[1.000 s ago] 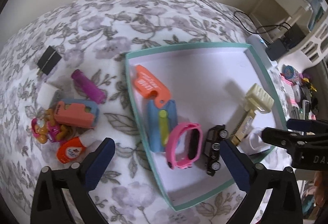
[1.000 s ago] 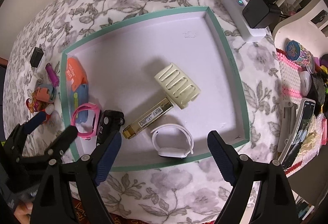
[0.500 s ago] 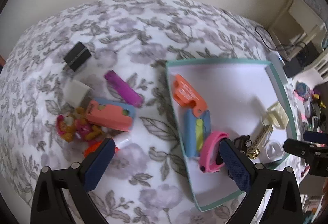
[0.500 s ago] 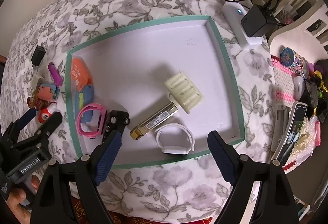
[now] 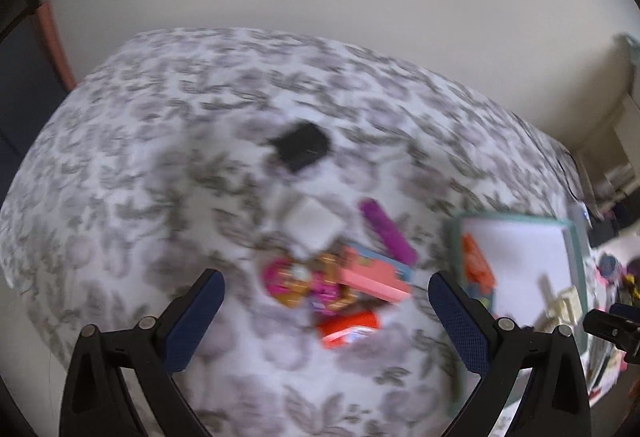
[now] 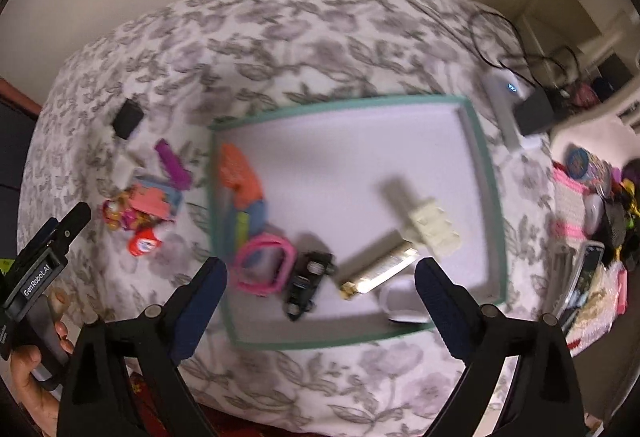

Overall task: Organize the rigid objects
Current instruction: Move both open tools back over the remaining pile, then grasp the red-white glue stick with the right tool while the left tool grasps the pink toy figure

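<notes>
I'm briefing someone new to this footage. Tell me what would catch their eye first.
The white tray with a green rim in the middle of the flowered bedspread, holding a pink watch, a black toy car and an orange case. Left of it, a bright heap of loose toys lies ahead of the open left gripper.

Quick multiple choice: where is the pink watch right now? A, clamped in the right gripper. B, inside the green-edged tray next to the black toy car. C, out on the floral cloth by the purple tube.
B: in the right wrist view the pink watch lies inside the green-edged tray, beside the black toy car, and the right gripper is open and empty.
</notes>
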`<state>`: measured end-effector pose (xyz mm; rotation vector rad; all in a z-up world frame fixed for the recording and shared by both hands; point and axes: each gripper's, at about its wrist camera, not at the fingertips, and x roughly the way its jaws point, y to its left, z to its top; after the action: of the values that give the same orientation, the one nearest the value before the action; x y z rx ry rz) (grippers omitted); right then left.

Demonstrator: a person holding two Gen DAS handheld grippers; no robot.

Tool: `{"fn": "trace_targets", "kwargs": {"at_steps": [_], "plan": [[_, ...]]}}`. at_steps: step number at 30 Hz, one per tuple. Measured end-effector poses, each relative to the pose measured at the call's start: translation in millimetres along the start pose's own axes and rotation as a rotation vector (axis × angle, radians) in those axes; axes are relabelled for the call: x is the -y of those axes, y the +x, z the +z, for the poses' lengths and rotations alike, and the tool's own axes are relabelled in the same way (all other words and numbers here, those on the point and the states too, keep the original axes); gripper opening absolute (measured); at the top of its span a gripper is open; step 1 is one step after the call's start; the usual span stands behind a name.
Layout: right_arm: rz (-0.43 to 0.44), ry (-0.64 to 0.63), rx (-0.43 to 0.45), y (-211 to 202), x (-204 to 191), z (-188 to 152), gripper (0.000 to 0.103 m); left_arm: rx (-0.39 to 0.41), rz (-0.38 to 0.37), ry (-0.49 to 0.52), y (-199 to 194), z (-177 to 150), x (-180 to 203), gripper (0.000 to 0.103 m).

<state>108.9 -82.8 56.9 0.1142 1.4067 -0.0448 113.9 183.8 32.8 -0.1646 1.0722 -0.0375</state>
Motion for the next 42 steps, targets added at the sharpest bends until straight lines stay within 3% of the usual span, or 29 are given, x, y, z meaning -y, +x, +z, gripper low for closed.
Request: {"fn": "trace_targets", "kwargs": {"at_steps": [9, 15, 22, 30, 42], "plan": [[0.051, -0.096, 0.005, 12, -78, 13, 0.095, 0.026, 0.091, -0.175, -7, 9, -91, 0.103], [0.08, -0.169, -0.031, 38, -132, 12, 0.095, 0.014, 0.139, -0.231, 1, 7, -124, 0.103], [0.075, -0.244, -0.106, 83, -177, 0, 0.095, -0.088, 0.136, -0.224, 31, 1, -128, 0.103], [0.068, -0.268, -0.159, 122, -194, -6, 0.095, -0.207, 0.117, -0.214, 67, -10, -120, 0.103], [-0.013, -0.339, -0.151, 148, -214, -19, 0.095, -0.249, 0.122, -0.252, 76, -15, -126, 0.103]]}}
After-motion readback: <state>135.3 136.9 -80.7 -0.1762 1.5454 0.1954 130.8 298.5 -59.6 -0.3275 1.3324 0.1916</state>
